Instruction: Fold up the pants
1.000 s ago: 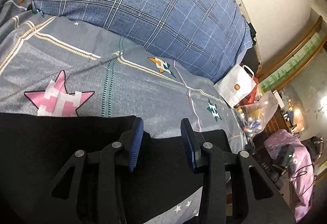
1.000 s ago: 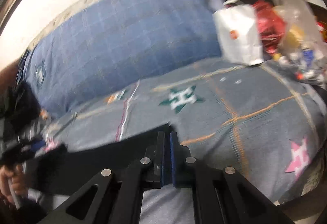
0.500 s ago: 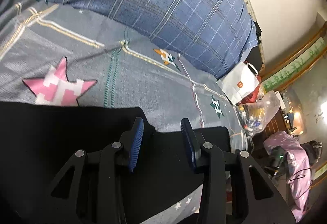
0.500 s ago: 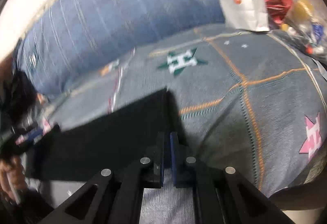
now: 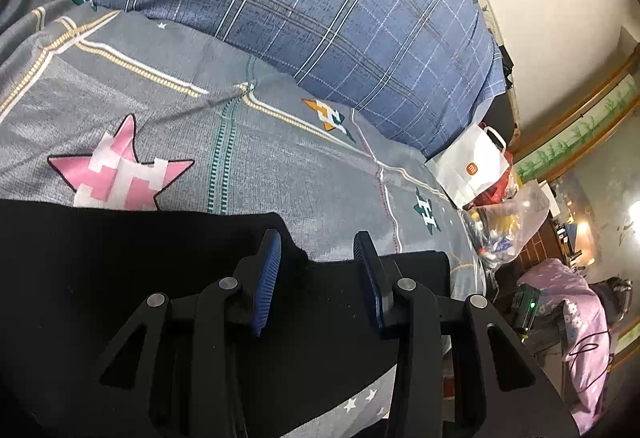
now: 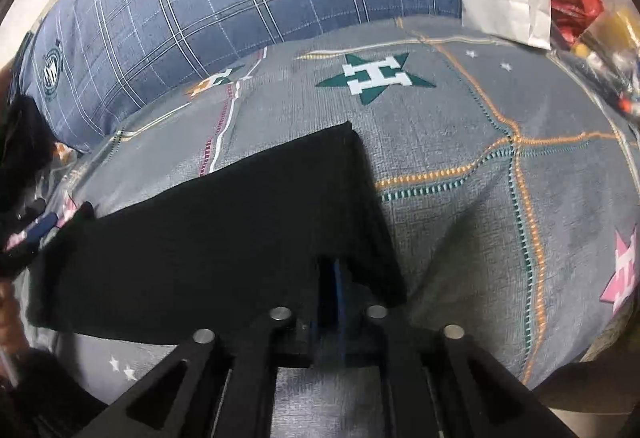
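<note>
On the bed [image 5: 280,166], the pants [image 5: 120,262] lie spread as a flat black strip across the grey sheet, in front of the blue plaid pillow [image 5: 280,6]. I judge the fold partly done: the cloth looks doubled lengthwise into one narrow band with straight edges, but I cannot count the layers, and the band has yet to be folded crosswise. My left gripper [image 5: 316,250] hovers over the pants' far edge with its jaws apart and nothing between them. My right gripper [image 6: 334,274] has its jaws pressed together on the near corner of the pants [image 6: 224,222], at the band's right end, so that corner is pinched. From there the cloth runs away to my left.
</note>
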`<state>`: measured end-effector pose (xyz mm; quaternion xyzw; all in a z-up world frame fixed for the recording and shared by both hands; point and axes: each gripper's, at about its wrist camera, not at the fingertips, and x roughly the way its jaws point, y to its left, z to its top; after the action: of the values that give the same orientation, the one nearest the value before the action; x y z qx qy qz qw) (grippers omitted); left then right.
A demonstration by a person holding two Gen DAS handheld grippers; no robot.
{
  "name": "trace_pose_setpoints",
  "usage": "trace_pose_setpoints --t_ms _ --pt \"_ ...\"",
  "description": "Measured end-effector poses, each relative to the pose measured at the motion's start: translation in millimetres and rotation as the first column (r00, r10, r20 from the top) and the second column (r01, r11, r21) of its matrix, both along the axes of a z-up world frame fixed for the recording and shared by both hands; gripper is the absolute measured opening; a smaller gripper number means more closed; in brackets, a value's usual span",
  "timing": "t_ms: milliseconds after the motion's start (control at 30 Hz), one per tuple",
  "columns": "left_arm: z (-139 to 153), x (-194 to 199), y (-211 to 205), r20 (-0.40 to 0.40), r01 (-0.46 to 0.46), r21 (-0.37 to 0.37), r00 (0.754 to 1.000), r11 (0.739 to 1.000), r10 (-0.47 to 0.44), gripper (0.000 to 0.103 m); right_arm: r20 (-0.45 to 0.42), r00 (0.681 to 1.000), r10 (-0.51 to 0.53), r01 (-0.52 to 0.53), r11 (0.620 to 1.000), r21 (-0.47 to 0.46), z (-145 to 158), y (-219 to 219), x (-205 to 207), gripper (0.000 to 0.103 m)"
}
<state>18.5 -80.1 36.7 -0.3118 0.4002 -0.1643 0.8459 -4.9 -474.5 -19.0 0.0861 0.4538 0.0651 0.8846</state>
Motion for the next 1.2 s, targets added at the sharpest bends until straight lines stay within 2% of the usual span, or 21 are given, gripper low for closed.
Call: trace_pose_setpoints --t_ms 33,67,100,167,233,300,367,400,500,600,667,800,900,933,967,1000,1033,1067,1100,1133,1200 --pt "1.4 -0.5 0.4 0.010 -0.001 0.001 1.000 1.000 0.001 0.036 0.002 1.000 -0.005 0.005 0.999 0.035 -1.3 -2.4 -0.4 0.020" --pt "2.8 -1.3 0.7 0.022 -0.002 0.004 1.000 1.000 0.002 0.036 0.003 1.000 -0.002 0.002 0.998 0.064 -1.7 -3.2 -0.7 0.035" --pt "4.3 -1.7 0.8 0.033 -0.005 0.010 0.999 1.000 0.005 0.036 0.006 1.000 0.011 -0.012 0.995 0.096 -1.9 -2.7 -1.1 0.042" --pt "7.7 -3.6 -0.1 0.055 -0.022 0.036 0.998 0.999 0.020 0.036 0.017 0.998 0.053 -0.055 0.994 0.096 -1.1 7.1 -1.8 0.064" --pt "11.6 -5.1 -2.0 0.080 -0.036 0.068 0.996 0.997 0.030 0.039 0.027 0.995 0.099 -0.100 0.995 0.010 -1.8 24.9 -2.2 0.076" --pt "14.1 -8.3 -1.6 0.104 -0.056 0.092 0.993 0.994 0.047 0.064 0.017 0.990 0.140 -0.138 0.986 -0.096 -4.3 45.7 -3.6 0.087" --pt "16.0 -12.5 1.0 0.137 -0.081 0.079 0.988 0.994 0.069 0.066 -0.001 0.987 0.163 -0.160 0.970 -0.185 -8.8 59.1 -4.0 0.095" --pt "16.3 -12.6 1.8 0.139 -0.079 0.074 0.988 0.994 0.068 0.066 -0.003 0.986 0.166 -0.163 0.964 -0.209 -10.3 63.8 -2.9 0.096" --pt "13.8 -10.8 4.8 0.116 -0.081 0.072 0.991 0.994 0.072 0.066 -0.005 0.989 0.145 -0.143 0.973 -0.178 -9.7 60.6 -0.7 0.097" --pt "10.0 -8.7 10.0 0.085 -0.072 0.024 0.994 0.997 0.070 0.066 -0.007 0.992 0.125 -0.124 0.980 -0.158 -9.2 57.9 1.0 0.098" --pt "7.9 -8.7 12.0 0.065 -0.072 0.008 0.995 0.997 0.071 0.066 -0.018 0.991 0.133 -0.134 0.974 -0.185 -10.0 63.2 1.7 0.100" --pt "9.4 -10.8 5.3 0.055 -0.046 0.043 0.998 0.998 0.044 0.066 0.004 0.991 0.132 -0.129 0.974 -0.188 -11.9 65.0 -0.1 0.103" --pt "12.3 -15.1 -13.1 0.064 0.005 0.121 0.998 0.993 -0.013 0.066 0.011 0.991 0.130 -0.125 0.974 -0.190 -12.1 65.0 -0.9 0.102" --pt "13.2 -17.5 -23.0 0.057 0.029 0.158 0.998 0.987 -0.038 0.066 0.013 0.991 0.132 -0.127 0.972 -0.197 -11.0 65.4 -1.1 0.101" --pt "13.2 -20.3 -32.5 0.060 0.057 0.184 0.996 0.981 -0.069 0.066 0.013 0.991 0.133 -0.128 0.972 -0.197 -9.4 64.2 -1.4 0.095" --pt "11.1 -22.9 -41.3 0.057 0.089 0.198 0.993 0.976 -0.102 0.066 0.019 0.991 0.133 -0.127 0.973 -0.195 -6.2 63.7 -2.2 0.086" --pt "6.9 -26.7 -50.6 0.045 0.122 0.208 0.990 0.971 -0.134 0.066 0.048 0.990 0.130 -0.119 0.975 -0.190 1.0 60.8 -3.7 0.067" --pt "2.8 -30.3 -58.1 0.032 0.145 0.225 0.987 0.963 -0.156 0.066 0.102 0.987 0.121 -0.103 0.981 -0.161 12.8 54.5 -7.3 0.063" --pt "-0.7 -34.3 -65.0 0.024 0.163 0.247 0.984 0.955 -0.174 0.066 0.165 0.982 0.092 -0.073 0.990 -0.122 23.9 45.0 -12.4 0.063" --pt "-3.4 -39.4 -72.8 0.022 0.181 0.271 0.981 0.945 -0.194 0.066 0.247 0.969 0.031 -0.020 0.999 -0.046 37.1 26.8 -21.1 0.063" --pt "-6.9 -50.9 -90.3 0.031 0.224 0.317 0.969 0.922 -0.246 0.066 0.315 0.946 -0.080 0.047 0.992 0.114 46.0 -7.8 -34.3 0.064"
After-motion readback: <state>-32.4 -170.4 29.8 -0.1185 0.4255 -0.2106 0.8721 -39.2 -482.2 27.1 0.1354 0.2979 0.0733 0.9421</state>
